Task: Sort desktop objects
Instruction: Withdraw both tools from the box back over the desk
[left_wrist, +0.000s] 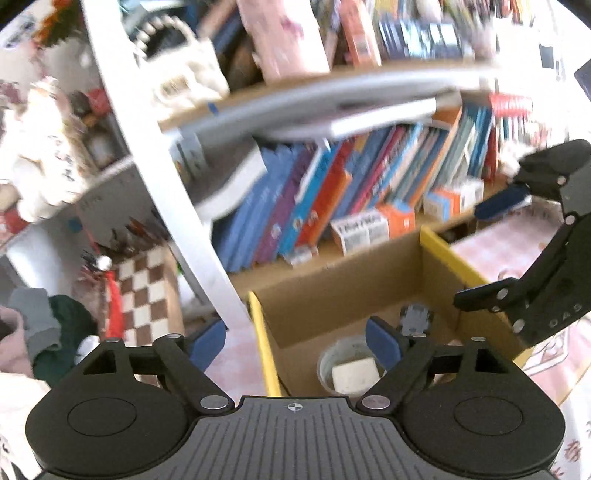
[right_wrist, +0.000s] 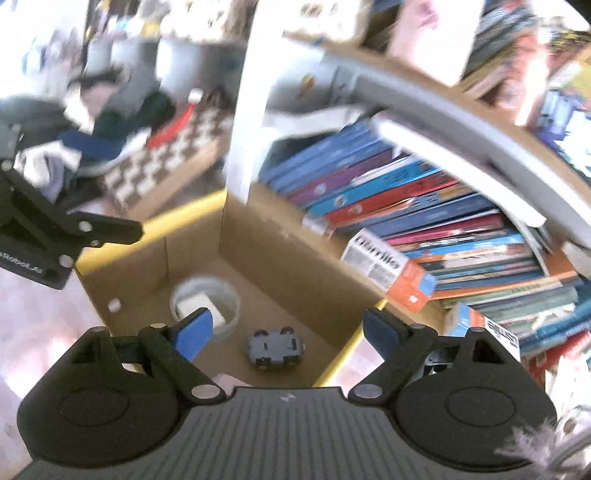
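Cardboard box collects sorted items, a toy car at its six o'clock beside a small tub, while left gripper and right gripper hover above, jaws released, empty.

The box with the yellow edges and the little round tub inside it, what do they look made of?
The box looks like plain matte cardboard: brown walls with folded corners. The tub seems to be cloudy, see-through plastic, since the box floor shows faintly through its wall.
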